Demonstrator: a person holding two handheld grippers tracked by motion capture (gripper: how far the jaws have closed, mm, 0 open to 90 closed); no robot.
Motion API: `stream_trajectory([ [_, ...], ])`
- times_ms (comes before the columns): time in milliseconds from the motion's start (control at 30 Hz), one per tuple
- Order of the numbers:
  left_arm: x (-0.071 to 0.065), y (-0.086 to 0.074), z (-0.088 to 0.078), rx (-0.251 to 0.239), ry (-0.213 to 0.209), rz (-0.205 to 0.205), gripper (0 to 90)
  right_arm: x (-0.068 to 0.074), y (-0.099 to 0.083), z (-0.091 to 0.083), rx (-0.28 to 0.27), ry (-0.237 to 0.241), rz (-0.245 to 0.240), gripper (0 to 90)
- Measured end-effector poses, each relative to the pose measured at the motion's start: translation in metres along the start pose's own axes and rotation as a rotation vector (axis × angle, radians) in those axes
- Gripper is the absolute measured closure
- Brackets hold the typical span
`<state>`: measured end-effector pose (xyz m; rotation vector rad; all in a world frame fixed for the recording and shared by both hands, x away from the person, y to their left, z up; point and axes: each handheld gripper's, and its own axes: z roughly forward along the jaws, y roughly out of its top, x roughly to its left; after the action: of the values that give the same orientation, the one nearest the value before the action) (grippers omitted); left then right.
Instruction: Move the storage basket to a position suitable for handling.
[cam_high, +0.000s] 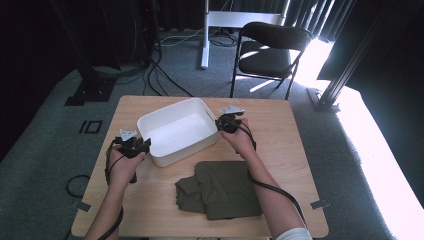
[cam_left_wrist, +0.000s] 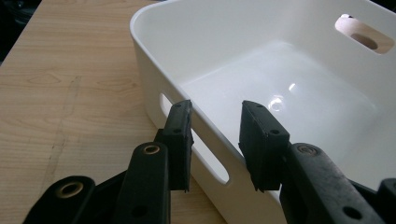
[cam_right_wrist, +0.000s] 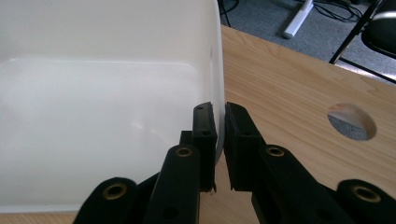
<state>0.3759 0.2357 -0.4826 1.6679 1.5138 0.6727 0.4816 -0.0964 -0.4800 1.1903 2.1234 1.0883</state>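
Two grippers are working the white bin (cam_high: 177, 131) at centre frame. The right gripper (cam_high: 227, 123) is pinching the bin's right wall, jaws clamped. The left gripper (cam_high: 135, 146) is straddling the left rim, jaws parted. An olive cloth (cam_high: 220, 189) is lying just below the bin. Bare table (cam_high: 290, 130) is showing at right; a chair (cam_high: 270, 50) is standing beyond the far edge.
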Motion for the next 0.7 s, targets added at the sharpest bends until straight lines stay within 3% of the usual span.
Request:
stream_trajectory([
  [700,-0.045,0.019,0.038,0.009,-0.074,0.056,69.4,-0.043,-0.029,-0.039,0.008,-0.084,0.115,83.3],
])
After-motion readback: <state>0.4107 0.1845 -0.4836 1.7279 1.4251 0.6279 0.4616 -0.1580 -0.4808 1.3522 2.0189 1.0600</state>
